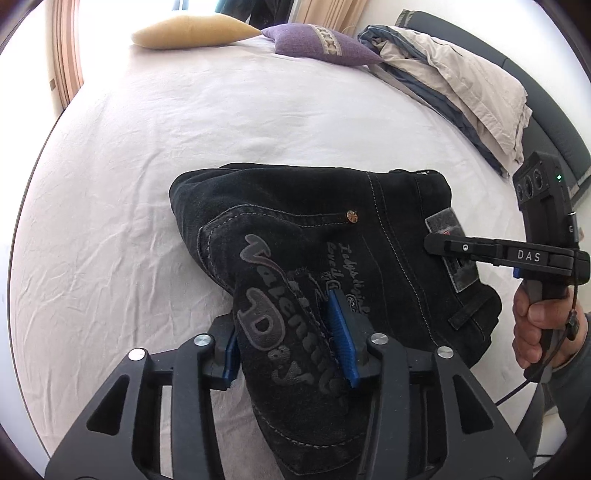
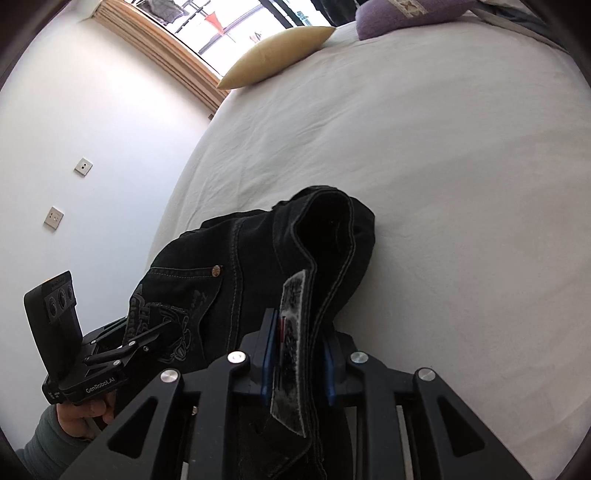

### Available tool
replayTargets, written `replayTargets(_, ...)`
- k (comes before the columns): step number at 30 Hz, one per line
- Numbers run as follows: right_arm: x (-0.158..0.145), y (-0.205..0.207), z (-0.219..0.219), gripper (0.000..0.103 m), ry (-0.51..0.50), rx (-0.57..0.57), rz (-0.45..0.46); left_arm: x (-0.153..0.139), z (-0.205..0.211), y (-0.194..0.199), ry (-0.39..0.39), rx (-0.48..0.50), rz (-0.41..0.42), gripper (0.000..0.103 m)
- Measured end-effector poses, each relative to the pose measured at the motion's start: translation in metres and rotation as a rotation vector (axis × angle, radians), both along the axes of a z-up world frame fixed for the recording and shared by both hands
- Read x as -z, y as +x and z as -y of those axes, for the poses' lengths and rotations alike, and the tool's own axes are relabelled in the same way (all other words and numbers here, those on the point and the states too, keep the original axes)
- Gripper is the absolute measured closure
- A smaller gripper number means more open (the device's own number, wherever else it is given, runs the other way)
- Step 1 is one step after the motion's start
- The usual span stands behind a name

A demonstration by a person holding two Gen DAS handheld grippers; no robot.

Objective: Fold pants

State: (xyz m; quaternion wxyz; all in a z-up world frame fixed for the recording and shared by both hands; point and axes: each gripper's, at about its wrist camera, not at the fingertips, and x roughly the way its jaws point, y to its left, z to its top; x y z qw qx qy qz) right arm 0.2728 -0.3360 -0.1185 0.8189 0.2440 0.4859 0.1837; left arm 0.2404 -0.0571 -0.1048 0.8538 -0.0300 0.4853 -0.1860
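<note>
Black denim pants (image 1: 314,236), folded into a compact bundle, lie on the white sheet of a bed (image 1: 184,122), at its near part. Grey lettering and a copper rivet (image 1: 351,216) mark the upper layer; a grey waistband patch (image 1: 448,254) sits at the right end of the bundle.

Left gripper (image 1: 291,349): a fold of the lettered denim passes between its blue-padded fingers (image 1: 341,332). The right pad stands a little off the cloth; the left pad is mostly hidden behind the fold, so contact there cannot be judged. The fingers stand partly apart.

Right gripper (image 2: 299,365): the waistband edge with the grey patch runs between its fingers (image 2: 269,354), which are likewise partly apart; whether the pads press the cloth cannot be told. A hand (image 1: 535,332) grips its handle in the left wrist view.

Farther up the bed: a yellow cushion (image 1: 192,31), a purple cushion (image 1: 317,44), and a stack of beige and grey bedding (image 1: 454,85) along the dark headboard (image 1: 517,70). A white wall (image 2: 92,129) with two sockets stands beside the bed, below a window.
</note>
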Motion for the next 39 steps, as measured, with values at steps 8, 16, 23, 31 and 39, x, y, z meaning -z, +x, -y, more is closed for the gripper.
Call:
replayTargets(8, 0.011, -0.014, 0.018, 0.045, 0.171, 0.059, 0.051, 0.026, -0.033, -0.014, -0.09, -0.095, 0.035, 0.02)
replayTargets(16, -0.042, -0.071, 0.032, 0.029, -0.038, 0.223, 0.152, -0.024, -0.047, -0.077, 0.058, -0.182, 0.207, 0.02)
replayTargets(23, -0.15, -0.184, -0.009, 0.005, -0.25, 0.291, 0.58, -0.133, -0.035, -0.205, 0.16, -0.293, 0.65, 0.0)
replayTargets(31, -0.254, -0.264, -0.028, 0.0, -0.282, 0.33, 0.83, -0.236, -0.011, -0.298, 0.099, -0.304, 0.819, 0.0)
replayTargets(39, -0.304, -0.32, -0.037, 0.0, -0.275, 0.336, 0.916, -0.268, 0.002, -0.34, 0.071, -0.262, 0.689, 0.0)
